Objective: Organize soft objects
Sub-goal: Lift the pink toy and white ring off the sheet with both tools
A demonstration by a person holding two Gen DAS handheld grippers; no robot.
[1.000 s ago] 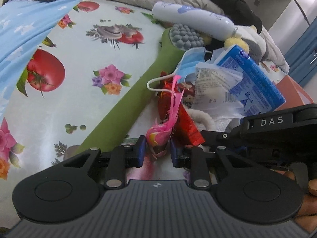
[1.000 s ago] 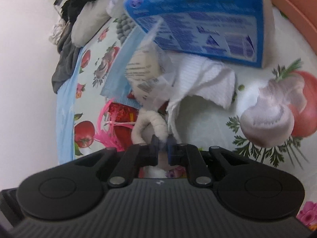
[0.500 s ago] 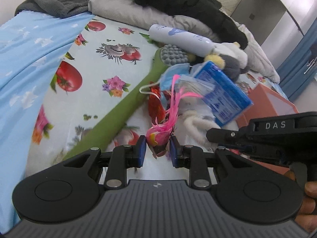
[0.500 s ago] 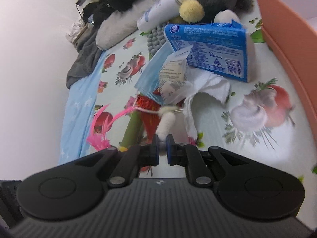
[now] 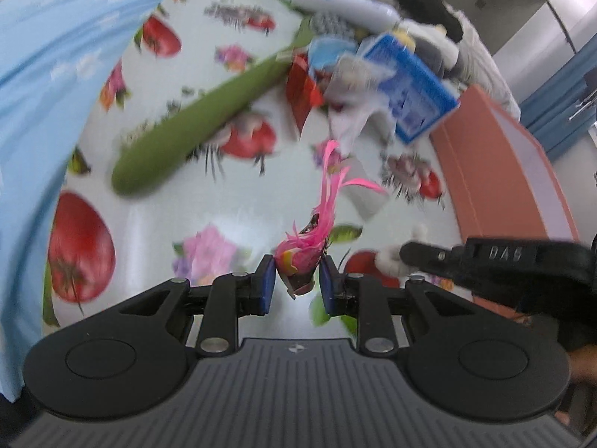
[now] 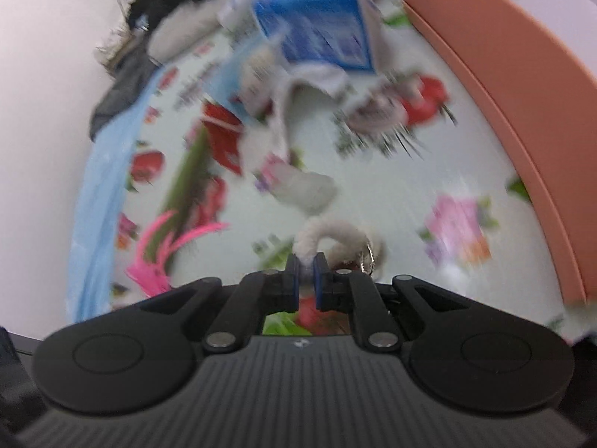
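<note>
My left gripper point(image 5: 296, 280) is shut on a pink feathered toy point(image 5: 304, 250), whose feathers stream up above the patterned tablecloth point(image 5: 209, 205). The same pink feathered toy point(image 6: 164, 254) shows at the lower left of the right wrist view. My right gripper point(image 6: 306, 274) is shut on a white fuzzy loop toy point(image 6: 328, 233) with a small metal ring. In the left wrist view the right gripper's black finger point(image 5: 429, 255) and the white fuzzy loop toy point(image 5: 388, 259) appear at the right. Both held things hang clear of the pile.
An orange box point(image 5: 496, 171) stands at the right, its wall point(image 6: 496, 86) close to my right gripper. Behind lie a green padded stick point(image 5: 201, 119), a blue packet point(image 5: 414, 86), a red wrapper point(image 5: 302, 89), a white bottle point(image 5: 343, 3), a face mask and dark clothes. Light blue cloth point(image 5: 48, 86) covers the left.
Both grippers have pulled back and up from the pile with their toys. The white loop has come free of the heap. The orange box has come closer on the right.
</note>
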